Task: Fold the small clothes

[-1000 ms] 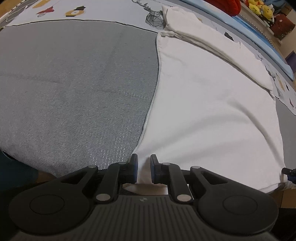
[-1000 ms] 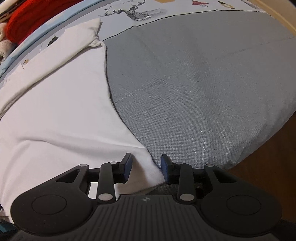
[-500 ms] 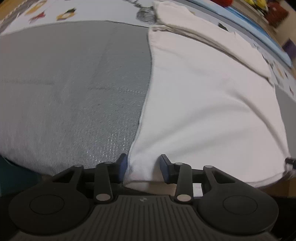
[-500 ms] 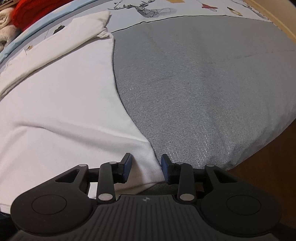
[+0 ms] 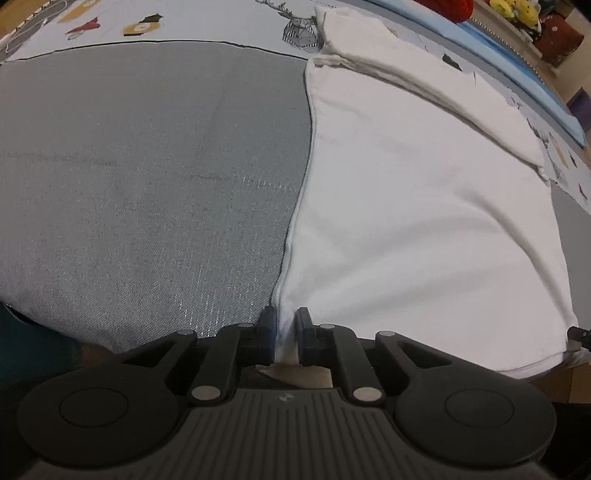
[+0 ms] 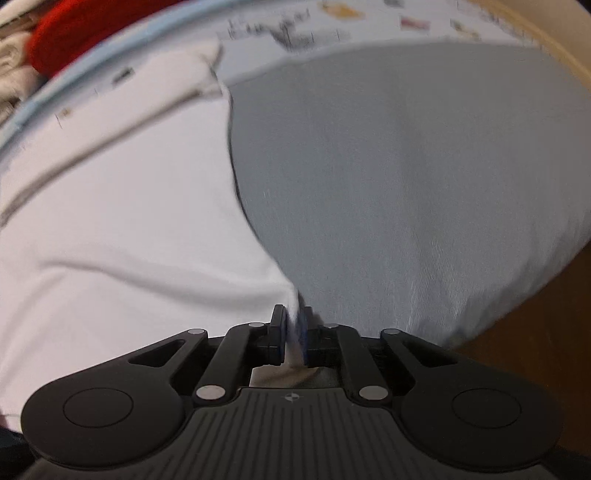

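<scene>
On the grey mat [image 5: 147, 184], white garment [image 5: 406, 221] lies flat, far edge already folded over; left gripper [image 5: 284, 332] and right gripper [image 6: 293, 336] fingers each clamped on a near-hem corner, main fold not yet made.

Right wrist view is motion-blurred; the prints on the sheet [image 6: 332, 26] cannot be made out. The white garment [image 6: 122, 206] is cut off at the left edge there. In the left wrist view, its near hem is hidden behind the left gripper [image 5: 284, 325].
</scene>
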Action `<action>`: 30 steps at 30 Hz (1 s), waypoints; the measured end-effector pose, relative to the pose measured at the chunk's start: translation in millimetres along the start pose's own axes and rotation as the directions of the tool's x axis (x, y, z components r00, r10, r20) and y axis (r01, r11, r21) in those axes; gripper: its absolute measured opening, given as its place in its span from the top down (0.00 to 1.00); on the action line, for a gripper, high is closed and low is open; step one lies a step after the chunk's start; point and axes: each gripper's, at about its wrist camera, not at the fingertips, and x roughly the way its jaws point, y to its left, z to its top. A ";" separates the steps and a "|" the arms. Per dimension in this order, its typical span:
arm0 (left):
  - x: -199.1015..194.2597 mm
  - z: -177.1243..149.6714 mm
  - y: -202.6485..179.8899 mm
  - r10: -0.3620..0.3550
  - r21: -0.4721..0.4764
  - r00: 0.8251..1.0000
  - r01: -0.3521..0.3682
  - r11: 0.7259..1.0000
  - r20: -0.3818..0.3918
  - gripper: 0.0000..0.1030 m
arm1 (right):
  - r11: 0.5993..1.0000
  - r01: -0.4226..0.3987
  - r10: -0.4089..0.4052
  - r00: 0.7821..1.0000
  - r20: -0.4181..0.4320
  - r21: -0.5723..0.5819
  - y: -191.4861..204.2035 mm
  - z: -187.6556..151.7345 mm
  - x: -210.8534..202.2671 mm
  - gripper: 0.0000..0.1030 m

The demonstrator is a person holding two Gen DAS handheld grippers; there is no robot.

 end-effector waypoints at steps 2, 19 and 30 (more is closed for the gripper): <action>1.8 0.4 -2.7 0.004 0.014 1.000 -0.004 1.000 -0.003 0.85 | 1.000 0.011 -0.012 1.000 -0.018 -0.022 1.8 -0.5 3.0 0.80; 3.4 0.9 -10.5 0.016 0.063 1.000 -0.016 0.998 0.005 0.91 | 0.999 -0.007 0.006 1.000 -0.027 -0.044 5.5 -0.1 5.0 0.90; -0.1 -0.1 -16.4 0.023 0.099 0.999 -0.027 0.995 0.046 0.93 | 0.997 -0.018 0.018 1.000 -0.006 -0.074 11.4 0.8 -1.2 0.93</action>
